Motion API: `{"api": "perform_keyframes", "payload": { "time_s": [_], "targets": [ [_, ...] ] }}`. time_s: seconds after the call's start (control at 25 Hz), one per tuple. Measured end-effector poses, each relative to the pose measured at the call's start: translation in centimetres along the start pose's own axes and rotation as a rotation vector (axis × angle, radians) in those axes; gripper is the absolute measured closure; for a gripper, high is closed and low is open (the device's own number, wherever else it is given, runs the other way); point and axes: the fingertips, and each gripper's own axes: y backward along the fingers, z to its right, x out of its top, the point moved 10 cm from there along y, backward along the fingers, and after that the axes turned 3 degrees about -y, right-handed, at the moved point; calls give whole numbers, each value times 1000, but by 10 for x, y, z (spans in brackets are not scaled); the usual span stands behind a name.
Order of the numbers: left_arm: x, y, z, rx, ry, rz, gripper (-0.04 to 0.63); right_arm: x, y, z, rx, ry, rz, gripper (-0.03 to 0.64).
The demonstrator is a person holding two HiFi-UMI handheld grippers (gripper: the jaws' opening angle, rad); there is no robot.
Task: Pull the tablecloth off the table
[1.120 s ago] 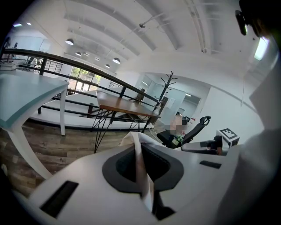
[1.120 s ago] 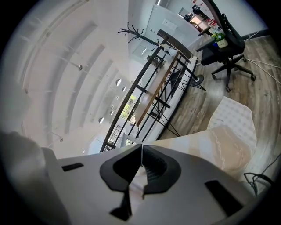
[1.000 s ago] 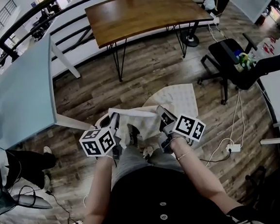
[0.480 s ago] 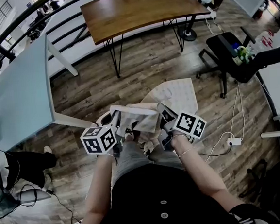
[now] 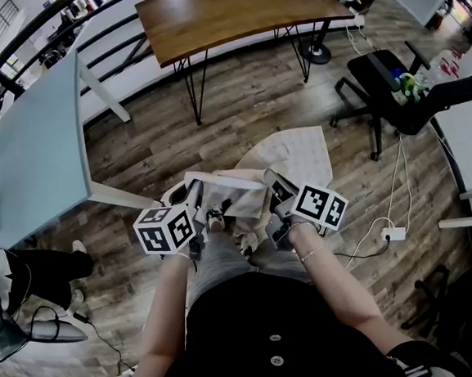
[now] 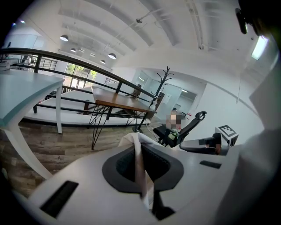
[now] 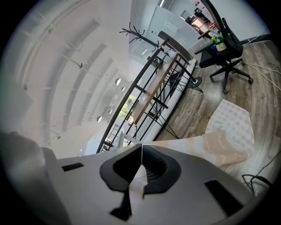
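Since a second ago the two grippers have kept almost the same place in front of the person's waist, and the cloth between them now looks slightly more bunched. The left gripper (image 5: 193, 198) is clenched on an edge of the tablecloth (image 5: 295, 154). In the left gripper view a thin fold of cloth (image 6: 133, 139) runs up between the closed jaws of the left gripper (image 6: 141, 176). The right gripper (image 5: 271, 190) is clamped on the cloth too, and in the right gripper view the jaws of the right gripper (image 7: 141, 169) meet with pale fabric pinched between them. Beyond them the tablecloth (image 7: 232, 125) spreads out, quilted and cream. The one tablecloth spans the two grippers as a crumpled band, and its loose end hangs past the right gripper over the wooden plank floor (image 5: 238, 118). It lies well apart from the brown wooden table (image 5: 237, 11), whose top is bare. There are two marker cubes: the left cube (image 5: 164, 229) and the right cube (image 5: 320, 206). There are also one pale grey-blue table (image 5: 36, 152) on the left, one black office chair (image 5: 392, 96) on the right and one white power strip (image 5: 386, 234) on the floor.
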Motion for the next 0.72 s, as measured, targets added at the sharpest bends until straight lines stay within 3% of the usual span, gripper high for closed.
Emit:
{"api": "perform_keyframes", "payload": {
  "time_s": [0.72],
  "targets": [
    [3, 0, 4, -14, -14, 20, 578, 3, 1, 0, -8, 13, -5, 589]
  ]
}}
